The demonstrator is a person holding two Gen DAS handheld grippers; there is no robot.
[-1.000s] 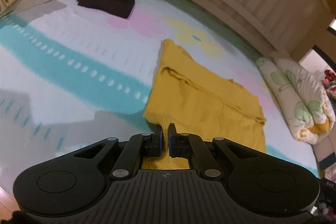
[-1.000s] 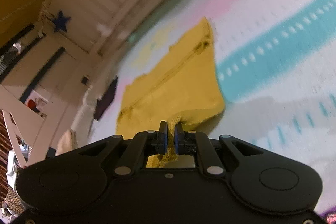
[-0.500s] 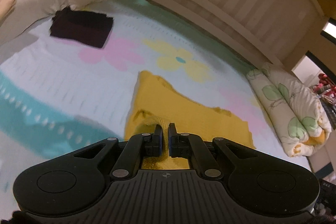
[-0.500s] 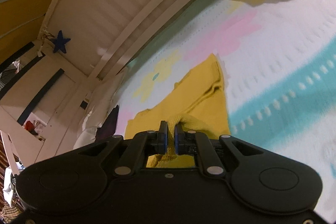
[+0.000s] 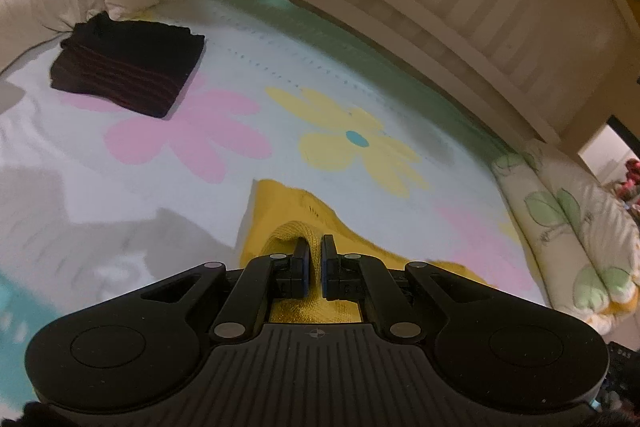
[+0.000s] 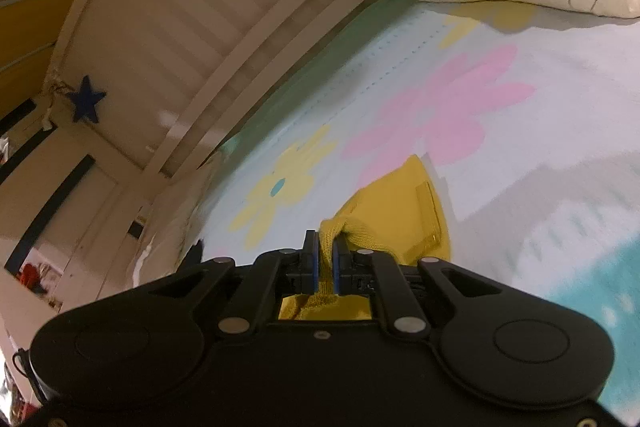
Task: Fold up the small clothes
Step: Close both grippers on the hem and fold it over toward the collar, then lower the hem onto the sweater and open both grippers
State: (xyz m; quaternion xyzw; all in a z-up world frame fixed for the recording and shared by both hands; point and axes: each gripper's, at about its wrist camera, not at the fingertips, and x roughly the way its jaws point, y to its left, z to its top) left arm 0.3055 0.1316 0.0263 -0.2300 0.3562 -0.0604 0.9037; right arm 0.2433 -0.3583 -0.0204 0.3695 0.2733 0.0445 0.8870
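I see the flowered sheet [image 5: 360, 143] ahead of both claws, yellow garment [image 5: 280, 203] lying just past them, its edge pinched tight in my left claw [image 5: 315, 259] and right claw [image 6: 325, 259], dark folded cloth [image 5: 128, 71] far ahead-left.

A child's bedroom in a home is shown. A flower-printed bedsheet [image 5: 248, 131] is bordered along its far side by a cream slatted bed rail [image 5: 460, 7], with a rolled floral quilt [image 5: 568, 227] at one end and a blue star [image 6: 86, 99] hung beside the rail.
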